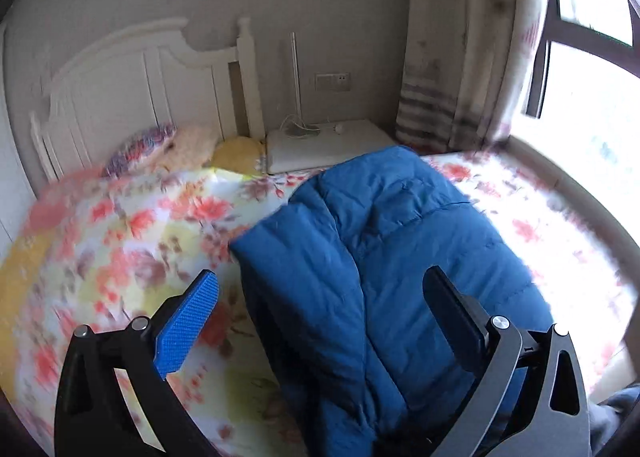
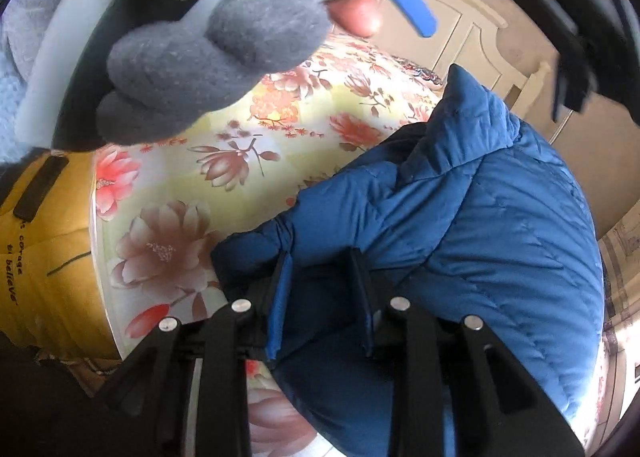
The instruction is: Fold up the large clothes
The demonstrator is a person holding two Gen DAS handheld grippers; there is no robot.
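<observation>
A blue quilted jacket [image 1: 400, 257] lies bunched on a floral bed sheet [image 1: 140, 225]. In the left wrist view my left gripper [image 1: 320, 275] hovers over the jacket's near part, open wide, with nothing pressed between its fingers. In the right wrist view my right gripper [image 2: 320, 257] is shut on a fold at the edge of the jacket [image 2: 480, 217], and blue fabric fills the narrow gap between its pads. A hand in a grey fleece glove [image 2: 212, 57] holds the left gripper at the top of that view, where its blue finger pad [image 2: 414, 5] shows.
A white headboard [image 1: 132, 85] and pillows [image 1: 180, 145] stand at the far end of the bed. A white bedside table [image 1: 332, 141] sits beside them, with a curtain [image 1: 460, 57] and a window [image 1: 592, 77] on the right. A yellow cover [image 2: 48, 237] hangs off the bed's edge.
</observation>
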